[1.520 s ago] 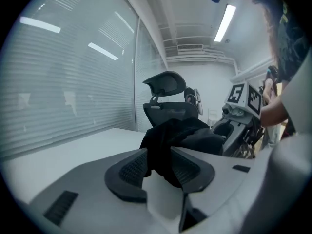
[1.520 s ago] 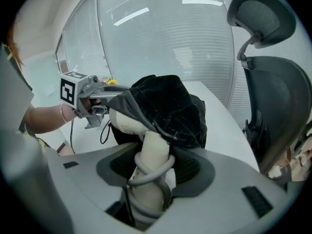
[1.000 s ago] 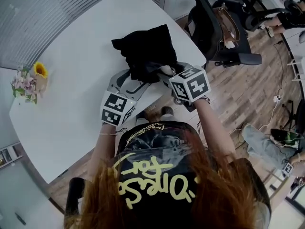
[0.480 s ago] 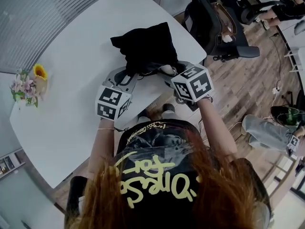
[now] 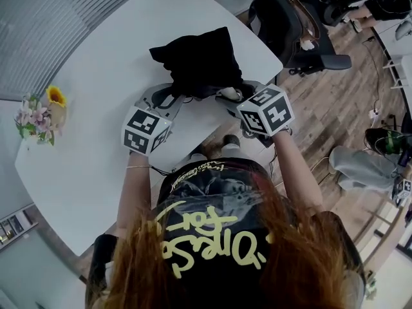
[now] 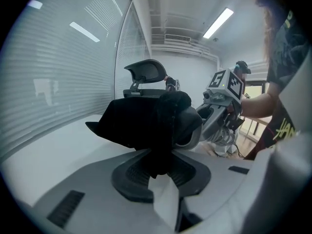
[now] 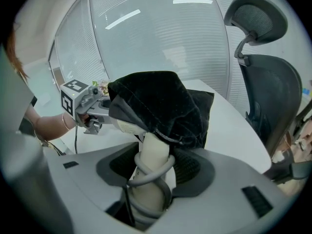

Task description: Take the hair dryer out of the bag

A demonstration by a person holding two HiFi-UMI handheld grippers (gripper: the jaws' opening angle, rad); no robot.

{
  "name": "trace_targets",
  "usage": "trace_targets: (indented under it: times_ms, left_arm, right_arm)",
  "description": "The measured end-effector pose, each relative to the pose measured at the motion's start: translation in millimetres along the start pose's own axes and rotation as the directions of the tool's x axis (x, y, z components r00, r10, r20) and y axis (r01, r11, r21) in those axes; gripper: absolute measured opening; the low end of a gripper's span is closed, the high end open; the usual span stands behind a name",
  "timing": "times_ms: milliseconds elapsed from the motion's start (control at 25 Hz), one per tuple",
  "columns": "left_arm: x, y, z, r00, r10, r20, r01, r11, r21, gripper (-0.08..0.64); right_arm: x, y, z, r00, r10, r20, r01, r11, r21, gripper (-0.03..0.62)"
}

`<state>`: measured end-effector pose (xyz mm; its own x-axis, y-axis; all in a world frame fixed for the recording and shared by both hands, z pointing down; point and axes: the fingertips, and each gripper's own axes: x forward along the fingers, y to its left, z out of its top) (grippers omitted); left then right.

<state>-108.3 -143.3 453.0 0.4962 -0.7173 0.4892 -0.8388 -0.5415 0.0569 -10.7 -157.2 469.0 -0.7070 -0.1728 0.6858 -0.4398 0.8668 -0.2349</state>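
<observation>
Cream hair dryer (image 7: 153, 155) partly inside black bag (image 5: 199, 60)

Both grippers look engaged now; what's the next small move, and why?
Probably draw the right gripper back toward you, keeping the left gripper steady. The left's jaws have just closed on fabric of the black bag, the right clamps the cord-wrapped handle of the hair dryer, and the bag mostly covers its head.

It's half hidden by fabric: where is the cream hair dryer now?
Right gripper view, centre: the cream hair dryer is clamped in the right hand-held gripper, its handle poking out of the black fabric bag.
</observation>
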Motion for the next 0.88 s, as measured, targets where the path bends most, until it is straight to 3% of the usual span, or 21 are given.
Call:
trace_targets:
  times_ms: [360, 880]
  left_arm:
    - [-9.1, 14.8, -0.2, 0.999, -0.026, 0.026, 0.026, 1.0, 0.0, 0.069]
    - [-2.1, 19.1, 0.6, 0.995, -0.092, 0.025, 0.093, 0.995, -0.047, 0.071]
  right_arm:
    - [3.9, 17.9, -1.8, 0.999, 0.031, -0.017, -0.031, 0.999, -0.023, 0.215]
    - [5.5, 28.9, -11.4, 0.998, -0.007, -0.062, -0.004, 0.986, -0.167, 0.215]
